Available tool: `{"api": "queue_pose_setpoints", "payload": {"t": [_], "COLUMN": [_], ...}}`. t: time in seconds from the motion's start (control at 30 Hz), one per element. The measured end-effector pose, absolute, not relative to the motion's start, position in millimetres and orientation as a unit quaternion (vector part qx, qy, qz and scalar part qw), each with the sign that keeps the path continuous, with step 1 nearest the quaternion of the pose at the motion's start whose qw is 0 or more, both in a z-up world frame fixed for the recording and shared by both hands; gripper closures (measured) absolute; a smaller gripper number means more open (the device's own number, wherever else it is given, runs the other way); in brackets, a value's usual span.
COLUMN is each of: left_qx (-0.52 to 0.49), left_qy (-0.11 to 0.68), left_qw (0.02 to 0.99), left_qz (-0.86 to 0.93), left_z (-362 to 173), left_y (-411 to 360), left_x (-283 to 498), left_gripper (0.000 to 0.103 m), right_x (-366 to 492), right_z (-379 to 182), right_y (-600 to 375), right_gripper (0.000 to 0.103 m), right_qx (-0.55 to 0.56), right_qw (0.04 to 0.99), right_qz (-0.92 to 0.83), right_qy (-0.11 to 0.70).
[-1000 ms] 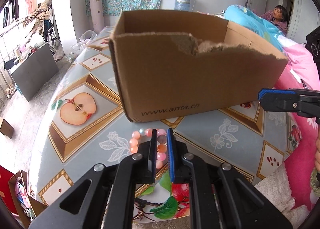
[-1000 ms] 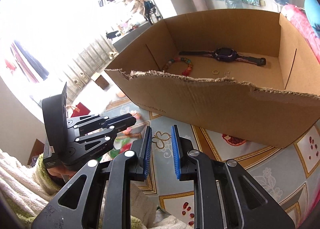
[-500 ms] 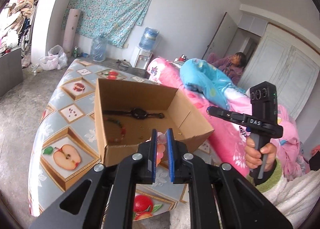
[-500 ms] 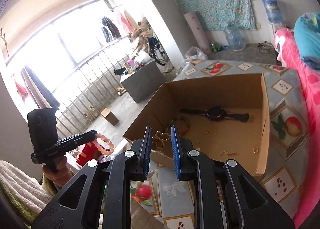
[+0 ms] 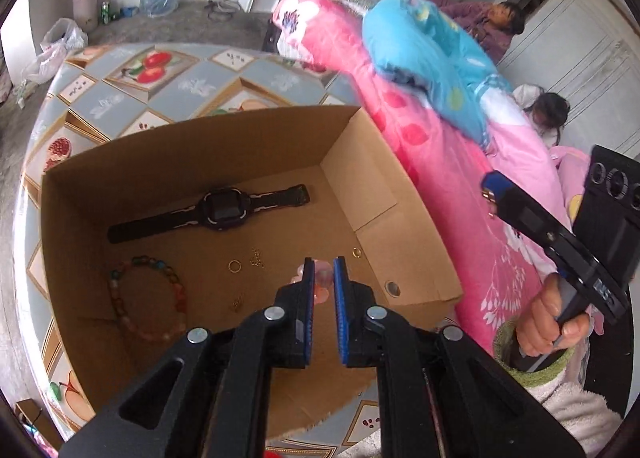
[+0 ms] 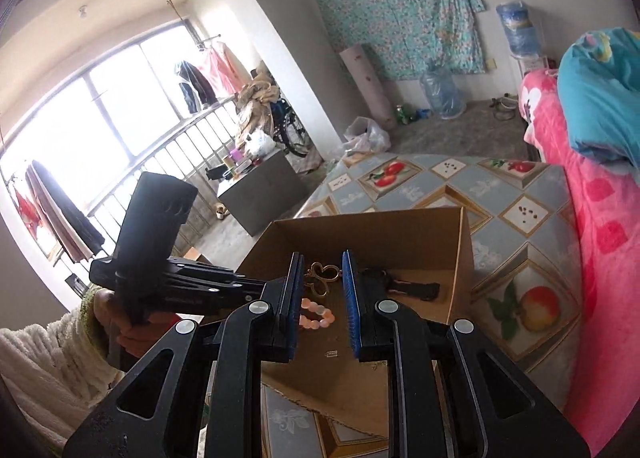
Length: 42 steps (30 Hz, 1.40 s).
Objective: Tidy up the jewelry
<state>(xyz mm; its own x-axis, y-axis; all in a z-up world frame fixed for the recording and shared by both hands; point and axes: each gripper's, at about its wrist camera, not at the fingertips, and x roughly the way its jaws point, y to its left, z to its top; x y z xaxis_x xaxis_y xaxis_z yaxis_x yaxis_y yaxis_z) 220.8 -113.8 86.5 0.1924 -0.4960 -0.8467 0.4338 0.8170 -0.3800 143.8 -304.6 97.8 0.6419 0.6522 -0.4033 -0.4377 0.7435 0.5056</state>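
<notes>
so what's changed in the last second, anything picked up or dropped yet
Both hand-held grippers rose from the table in front of the brown cardboard box to above it. The left hand-held gripper carried its pink bead bracelet over the open box; the right hand-held gripper brought its gold clover-shaped piece along. Nothing was released. The black watch and multicoloured bead bracelet stayed put.

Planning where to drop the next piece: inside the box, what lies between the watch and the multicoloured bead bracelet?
Nothing: in the left wrist view, bare cardboard floor separates the watch from the bead bracelet.
</notes>
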Motion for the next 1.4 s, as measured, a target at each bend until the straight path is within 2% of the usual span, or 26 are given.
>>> {"api": "queue_pose_setpoints", "payload": {"t": [0.2, 0.4, 0.57, 0.73, 0.83, 1.0, 1.1, 1.4], "left_qx": [0.033, 0.051, 0.019, -0.017, -0.025, -0.027, -0.034, -0.046], "left_qy": [0.626, 0.650, 0.631, 0.573, 0.516, 0.417, 0.393, 0.375], "left_qw": [0.736, 0.711, 0.728, 0.776, 0.818, 0.882, 0.898, 0.914], "left_qz": [-0.258, -0.263, -0.267, -0.264, -0.252, -0.219, -0.193, -0.146], "left_z": [37, 15, 31, 79, 112, 146, 144, 114], "left_y": [-161, -186, -170, -121, -87, -32, -2, 42], "left_x": [262, 270, 276, 264, 241, 189, 166, 136], "left_gripper": [0.094, 0.094, 0.088, 0.087, 0.082, 0.058, 0.050, 0.042], "right_x": [154, 161, 162, 172, 187, 216, 230, 256], "right_z": [82, 75, 81, 88, 84, 53, 30, -27], "right_y": [-320, -329, -321, -291, -261, -208, -182, -146], "right_gripper": [0.086, 0.086, 0.086, 0.086, 0.086, 0.086, 0.086, 0.085], "right_qx": [0.197, 0.198, 0.183, 0.143, 0.111, 0.047, 0.019, -0.064], "right_qw": [0.882, 0.881, 0.881, 0.865, 0.837, 0.773, 0.736, 0.682], "right_qz": [0.309, 0.304, 0.301, 0.321, 0.338, 0.337, 0.320, 0.236], "right_qy": [0.296, 0.305, 0.317, 0.359, 0.415, 0.536, 0.596, 0.689]}}
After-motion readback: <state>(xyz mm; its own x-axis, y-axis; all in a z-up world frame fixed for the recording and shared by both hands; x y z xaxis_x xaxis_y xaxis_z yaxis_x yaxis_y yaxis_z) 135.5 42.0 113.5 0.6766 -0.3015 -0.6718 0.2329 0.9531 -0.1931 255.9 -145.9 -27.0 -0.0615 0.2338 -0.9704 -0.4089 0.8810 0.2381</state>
